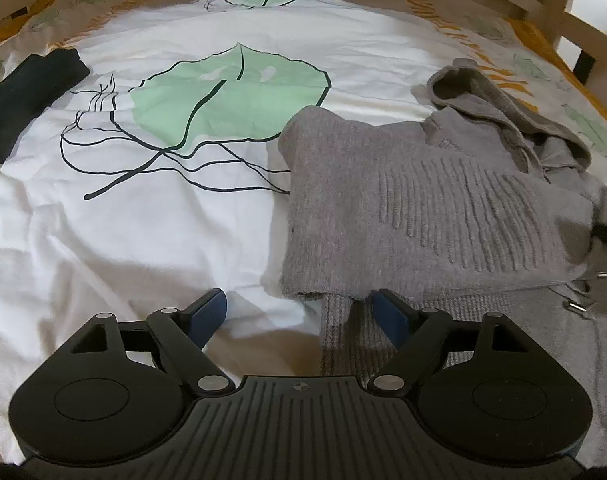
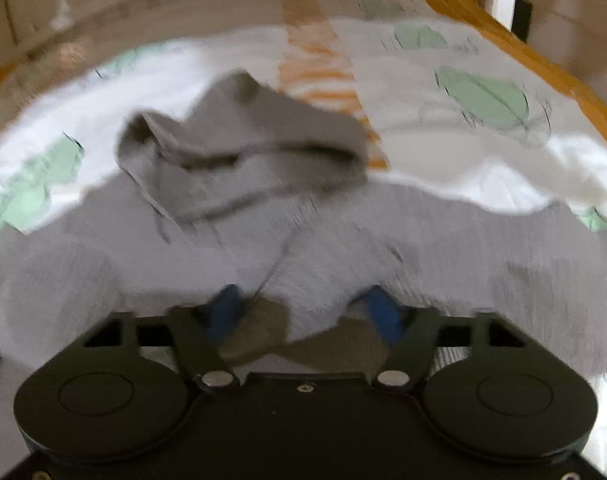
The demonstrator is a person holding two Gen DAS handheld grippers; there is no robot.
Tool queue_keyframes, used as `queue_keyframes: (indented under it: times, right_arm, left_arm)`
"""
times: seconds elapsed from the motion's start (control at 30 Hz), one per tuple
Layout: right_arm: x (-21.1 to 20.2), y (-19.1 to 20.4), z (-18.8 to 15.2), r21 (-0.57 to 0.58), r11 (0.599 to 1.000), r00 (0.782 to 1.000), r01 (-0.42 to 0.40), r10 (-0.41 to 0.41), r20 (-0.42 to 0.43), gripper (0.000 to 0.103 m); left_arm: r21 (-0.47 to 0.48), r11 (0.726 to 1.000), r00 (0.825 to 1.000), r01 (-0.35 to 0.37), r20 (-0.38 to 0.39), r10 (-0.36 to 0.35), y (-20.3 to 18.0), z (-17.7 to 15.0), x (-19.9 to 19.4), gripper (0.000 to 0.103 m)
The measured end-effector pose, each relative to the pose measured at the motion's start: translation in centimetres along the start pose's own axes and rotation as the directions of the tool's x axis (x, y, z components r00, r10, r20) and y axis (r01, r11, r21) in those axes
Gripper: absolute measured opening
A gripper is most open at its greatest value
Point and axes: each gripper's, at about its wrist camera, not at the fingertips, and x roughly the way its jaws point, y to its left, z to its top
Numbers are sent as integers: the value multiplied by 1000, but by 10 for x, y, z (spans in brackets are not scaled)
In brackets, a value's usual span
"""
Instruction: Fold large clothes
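In the left wrist view, your left gripper (image 1: 297,312) stands with its blue-padded jaws apart and nothing pinched. The grey ribbed knit hooded sweater (image 1: 423,208) lies on the white leaf-print bed cover (image 1: 143,220), filling the right half of the frame, its hood at the upper right. One sleeve is folded across the body, and its near edge runs left to right just above your jaws. The right pad sits against the knit under that edge; the left pad is over bare cover. So the cloth lies ahead and to the right of you.

In the right wrist view, badly blurred, your right gripper (image 2: 303,316) is down on the sweater's body, the hood straight ahead at upper centre. Knit bulges between the half-closed jaws, and they seem to be taking hold, though you cannot tell for certain. This hand looks the nearer to a grip.
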Motion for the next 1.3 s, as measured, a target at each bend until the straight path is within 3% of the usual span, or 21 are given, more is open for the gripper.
queue_keyframes:
  times: [0.27,0.43,0.6,0.63,0.67,0.77,0.87,0.97,1.1,1.2,1.3]
  right_arm:
    - [-40,-37,-31,36,999,1000,0,1,-28,66]
    - [-48,-63,-31,165,977,991,-131,129,27,73]
    - [-27,-76,-22,242,940,971,-239,238,33,74]
    - [-23,-76,-19,243,938,969,-247,246,35,73]
    - [-20,-75,-17,236,939,968,-249,248,35,64]
    - [-18,-68,-10,189,957,975,-221,221,21,16]
    - [-40,-59,-1,83,964,965,-251,243,98,16]
    - [-66,-57,5,17,977,962,-212,206,180,15]
    - [-47,-68,-2,33,997,994,-74,71,86,15]
    - [-29,-77,-10,107,987,993,-119,120,2,17]
    - [-29,-73,-9,87,987,991,-137,137,5,21]
  left_arm:
    - [-9,1000,1000,-7,-9,7,-1,1,0,80]
    - [-28,1000,1000,10,-13,-11,1,3,-3,80]
    - [-57,996,998,66,-4,-66,6,12,-12,80]
    - [-64,995,997,79,11,-79,8,15,-16,80]
    - [-71,993,995,92,34,-90,10,19,-21,80]
    - [-87,993,992,77,106,-68,19,33,-34,80]
    - [-87,996,987,1,162,13,27,44,-38,80]
    - [-96,994,984,-48,166,63,30,49,-31,80]
    - [-124,992,993,-28,113,42,29,48,-13,80]
    - [-116,993,995,-12,101,24,24,45,-6,80]
    - [-89,996,994,-1,110,11,19,42,-3,80]
